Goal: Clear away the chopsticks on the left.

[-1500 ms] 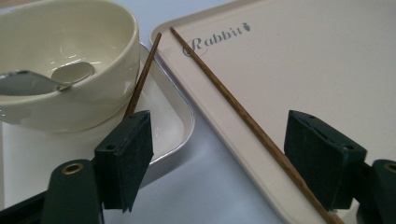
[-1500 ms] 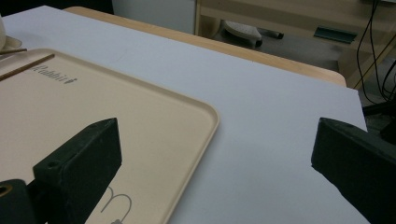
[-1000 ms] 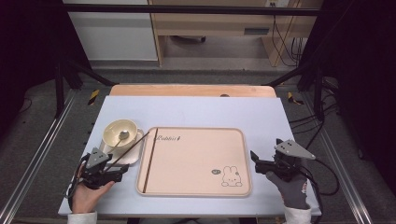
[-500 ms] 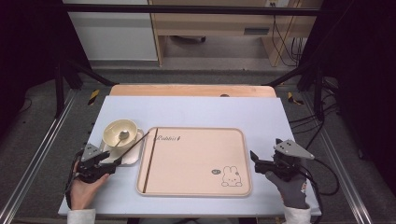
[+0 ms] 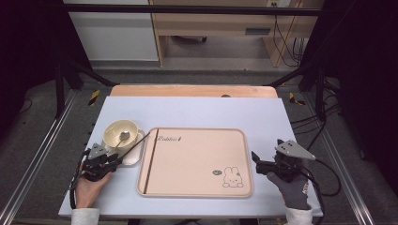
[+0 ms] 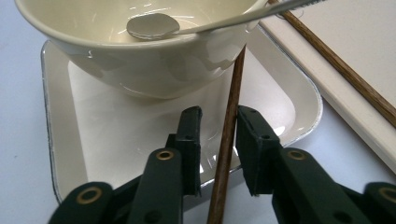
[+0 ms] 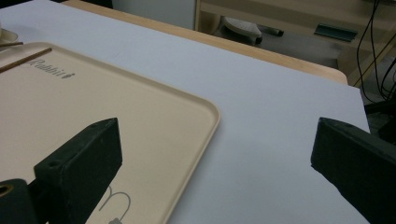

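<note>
A pale surface (image 5: 197, 110) carries a large beige tray (image 5: 195, 161) with a rabbit drawing at its near right corner; one brown chopstick (image 5: 151, 159) lies inside it along the left edge, running near to far. Left of the tray sits a small square plate (image 6: 60, 140) holding a cream bowl (image 5: 120, 133), and a metal spoon (image 6: 152, 25) rests in the bowl, its handle over the rim toward the tray. A second chopstick (image 6: 228, 135) slants from near left to far right across the plate. The left hand-held gripper (image 6: 217, 140) has its jaws slightly apart on either side of it. The right hand-held gripper (image 5: 259, 160) hovers right of the tray, jaws wide apart.
</note>
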`<state>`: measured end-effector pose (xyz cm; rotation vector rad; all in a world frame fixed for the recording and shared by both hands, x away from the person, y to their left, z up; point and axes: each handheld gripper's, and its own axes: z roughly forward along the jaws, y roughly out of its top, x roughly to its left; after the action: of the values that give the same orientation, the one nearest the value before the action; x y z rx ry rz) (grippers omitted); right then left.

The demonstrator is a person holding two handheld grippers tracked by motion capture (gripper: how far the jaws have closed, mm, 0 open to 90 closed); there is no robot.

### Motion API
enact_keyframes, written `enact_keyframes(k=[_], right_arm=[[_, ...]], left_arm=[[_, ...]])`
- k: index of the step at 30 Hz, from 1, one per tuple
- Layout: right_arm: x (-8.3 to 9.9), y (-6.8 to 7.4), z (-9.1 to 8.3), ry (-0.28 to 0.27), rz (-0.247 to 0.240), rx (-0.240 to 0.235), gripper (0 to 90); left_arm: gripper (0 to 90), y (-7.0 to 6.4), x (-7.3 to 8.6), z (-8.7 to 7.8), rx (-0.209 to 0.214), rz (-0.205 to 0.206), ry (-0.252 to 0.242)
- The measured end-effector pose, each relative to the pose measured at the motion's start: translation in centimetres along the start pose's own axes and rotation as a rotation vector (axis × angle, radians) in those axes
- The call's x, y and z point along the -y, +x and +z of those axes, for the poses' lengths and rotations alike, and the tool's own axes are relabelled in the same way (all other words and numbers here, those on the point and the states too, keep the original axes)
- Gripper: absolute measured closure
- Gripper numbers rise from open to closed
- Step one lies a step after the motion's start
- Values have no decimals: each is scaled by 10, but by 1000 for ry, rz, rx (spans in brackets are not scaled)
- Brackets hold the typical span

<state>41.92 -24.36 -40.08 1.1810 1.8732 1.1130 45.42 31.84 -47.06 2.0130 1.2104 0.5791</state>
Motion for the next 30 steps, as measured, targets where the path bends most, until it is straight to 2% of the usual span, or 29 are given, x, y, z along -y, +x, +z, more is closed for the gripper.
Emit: enact_keyframes(k=[4,9,12,15,23,30], right_arm=[[0,0,1,0,-7,2,22],[0,1,-1,-1,1,-1,22],[-1,0,-2,-7,-5,5,22],[-1,0,-3,-10,-1,3,22],[-2,-1,-4,-12,-7,7,21],[-2,-2,-6,-19,-3,11,19]], left_arm=[[778,-1,0,-1,0,2,-1],[823,-4,0,-2,20,4,-14],[843,-7,-2,-3,29,25,-4],[847,-12,-4,-4,18,39,5],[848,-24,-7,-8,34,53,11],[847,-35,-9,-16,31,47,-18]])
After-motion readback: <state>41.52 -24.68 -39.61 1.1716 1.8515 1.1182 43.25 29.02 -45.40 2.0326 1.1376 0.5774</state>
